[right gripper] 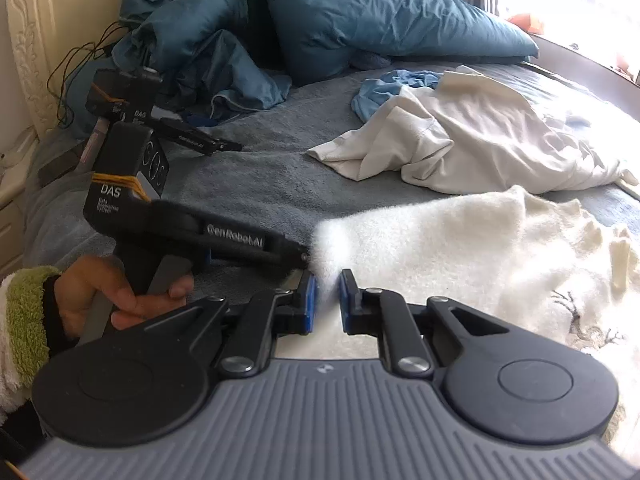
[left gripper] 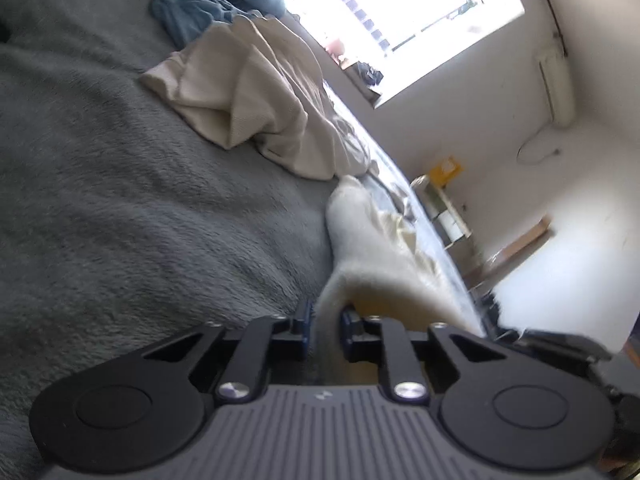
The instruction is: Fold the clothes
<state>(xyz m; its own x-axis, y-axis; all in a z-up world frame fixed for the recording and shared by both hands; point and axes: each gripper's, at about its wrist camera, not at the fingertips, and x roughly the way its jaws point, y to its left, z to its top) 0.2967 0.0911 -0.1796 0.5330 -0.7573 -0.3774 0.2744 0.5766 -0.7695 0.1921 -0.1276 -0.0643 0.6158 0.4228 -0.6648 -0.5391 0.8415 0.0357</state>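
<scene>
A fluffy white garment (right gripper: 460,248) with a small dark print lies spread on the grey blanket (right gripper: 256,176). My right gripper (right gripper: 327,296) is shut on its near edge, and white pile fills the gap between the blue pads. My left gripper (right gripper: 303,258), held by a hand (right gripper: 104,292) in a green fuzzy sleeve, pinches the same corner just to the left. In the left wrist view, the left gripper (left gripper: 327,316) is shut on a fold of the white garment (left gripper: 360,240), which rises away from the fingers over the grey blanket (left gripper: 140,200).
A crumpled cream shirt (right gripper: 460,148) (left gripper: 248,92) and a light blue garment (right gripper: 392,88) (left gripper: 188,12) lie further back on the bed. A teal duvet (right gripper: 320,12) is heaped by the carved headboard (right gripper: 32,20). Another black gripper device (right gripper: 192,140) lies on the blanket. A bright window (left gripper: 400,8) is beyond.
</scene>
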